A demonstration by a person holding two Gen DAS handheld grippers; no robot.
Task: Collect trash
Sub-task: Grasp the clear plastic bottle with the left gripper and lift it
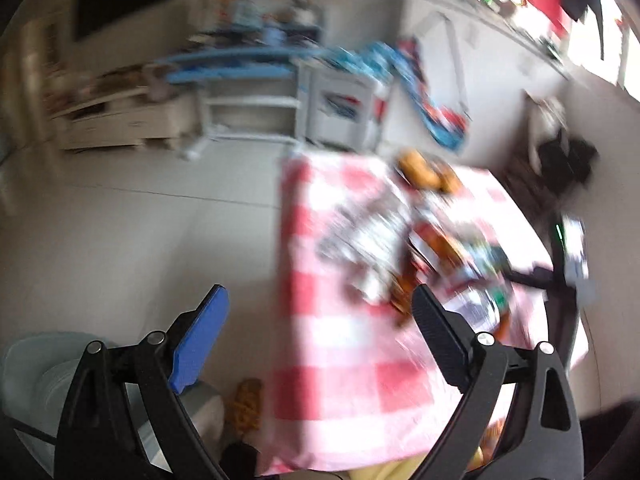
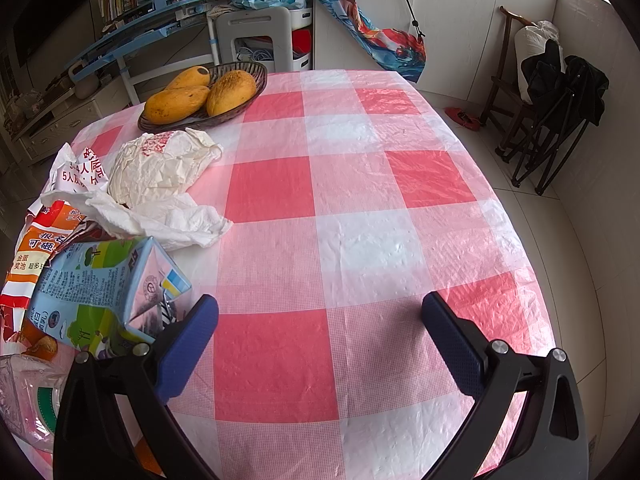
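The left wrist view is motion-blurred. My left gripper (image 1: pixel 320 296) is open and empty, hanging over the left edge of the red-and-white checked table (image 1: pixel 340 360), with a grey bin (image 1: pixel 36 364) below its left finger. A blurred trash pile (image 1: pixel 368 240) lies on the cloth ahead. My right gripper (image 2: pixel 319 300) is open and empty above the bare cloth (image 2: pixel 360 200). To its left lie a crumpled paper wrapper (image 2: pixel 160 168), a white tissue (image 2: pixel 168 220), a flattened milk carton (image 2: pixel 108 280), an orange-red packet (image 2: pixel 36 248) and clear plastic packaging (image 2: pixel 28 392).
A wicker basket (image 2: pixel 256 76) with three mangoes (image 2: pixel 176 102) stands at the table's far left. Shelves and a white stool (image 2: pixel 256 32) stand behind the table, a dark folding chair (image 2: pixel 560 92) to the right. An orange object (image 1: pixel 248 404) lies on the floor by the bin.
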